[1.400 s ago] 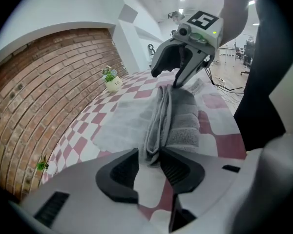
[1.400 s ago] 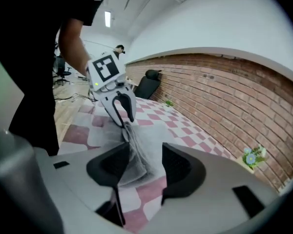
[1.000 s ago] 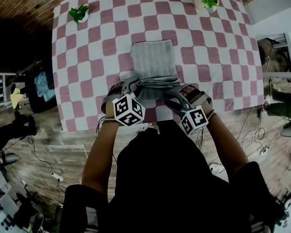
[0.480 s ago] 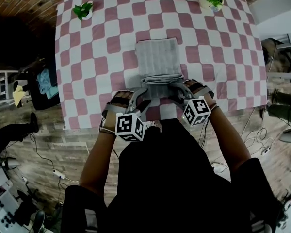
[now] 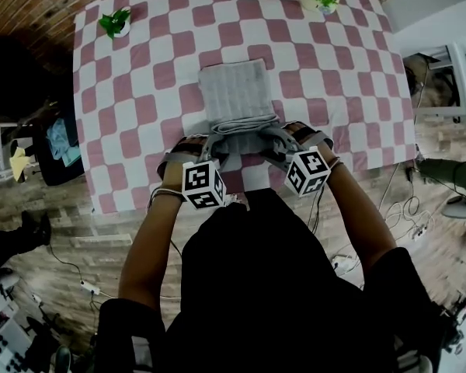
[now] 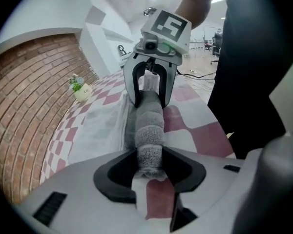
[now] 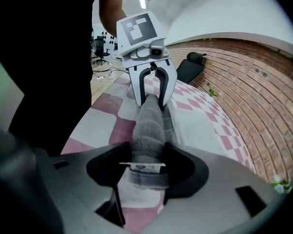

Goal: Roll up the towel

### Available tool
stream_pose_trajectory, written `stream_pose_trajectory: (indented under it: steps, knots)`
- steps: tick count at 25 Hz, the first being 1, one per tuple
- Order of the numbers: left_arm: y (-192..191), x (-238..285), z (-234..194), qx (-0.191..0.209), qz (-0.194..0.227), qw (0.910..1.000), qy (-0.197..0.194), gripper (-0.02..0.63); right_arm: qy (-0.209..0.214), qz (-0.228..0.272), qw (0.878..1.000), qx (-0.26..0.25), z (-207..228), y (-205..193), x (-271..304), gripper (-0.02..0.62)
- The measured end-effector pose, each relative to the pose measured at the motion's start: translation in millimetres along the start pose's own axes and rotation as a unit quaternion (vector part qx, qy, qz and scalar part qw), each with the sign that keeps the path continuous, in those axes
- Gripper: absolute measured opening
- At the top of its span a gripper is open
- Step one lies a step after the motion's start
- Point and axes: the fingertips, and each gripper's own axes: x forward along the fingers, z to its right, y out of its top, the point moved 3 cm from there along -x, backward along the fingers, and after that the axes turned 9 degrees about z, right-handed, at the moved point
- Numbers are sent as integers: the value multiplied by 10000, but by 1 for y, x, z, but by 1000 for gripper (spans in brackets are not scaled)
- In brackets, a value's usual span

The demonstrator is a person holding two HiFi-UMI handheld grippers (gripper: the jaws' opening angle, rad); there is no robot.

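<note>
I'm looking down on the table (image 5: 140, 92), covered in a pink-and-white checked cloth, which fills most of the head view. The grey towel (image 5: 233, 95) lies near the middle of the table's near half. Its far part is still flat on the cloth, and its near edge is wound into a tight roll running across in front of me.

Both of my tools are on that roll, 1 at each end. The left gripper (image 6: 150, 165) has the roll's left end between its jaws; they have just been closing further and both pads press on the terry (the end face of the roll sits right in the throat). The right gripper (image 7: 147, 167) is clamped on the opposite end the same way, with a small white label sticking out of the towel just at its pads. From each gripper view I can see the other tool straddling the far end of the roll.

2 small potted plants (image 5: 115, 23) stand at the far corners of the table, well apart from the towel.
</note>
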Motion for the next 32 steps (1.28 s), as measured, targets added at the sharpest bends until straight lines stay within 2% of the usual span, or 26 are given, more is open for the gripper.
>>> stream_pose_trajectory:
  steps: [2,5,9,15,19,21,22,25,27,29,32]
  knots:
    - [0,2,2,134,-85,9999,-33,158,-65,-12,9999,-80,-1,-2,-1,210]
    - [0,1,5,30,-50,10000,-27,123,-160,-18,9999,-37,-3,-3,-1,202]
    - [1,-5,12,-82,-32,9999,-123,97,-225,-82,9994,233,-5,2,-2,125]
    - [5,-20,47,-309,35,9976,-624,97,347,-22,9964,771,-37,20,-10,115]
    - [9,-30,77,-848,258,9907,-1028,97,778,191,9865,1431,-66,33,-19,115]
    - [8,-31,81,-1374,431,9823,-1198,97,858,304,9786,1846,-70,34,-21,117]
    - [7,-32,79,-1727,523,9750,-1300,97,883,375,9737,2067,-69,34,-21,118]
    - [2,-35,68,-2714,769,9465,-1565,98,926,667,9583,2619,-55,38,-22,124]
    - [1,-38,59,-3097,898,9329,-1602,103,855,784,9564,2682,-42,41,-27,134]
    - [0,-41,49,-3371,1012,9235,-1525,109,654,862,9587,2629,-27,43,-33,148]
    - [-3,-44,33,-3730,1188,9126,-1180,129,209,921,9604,2623,-7,38,-38,169]
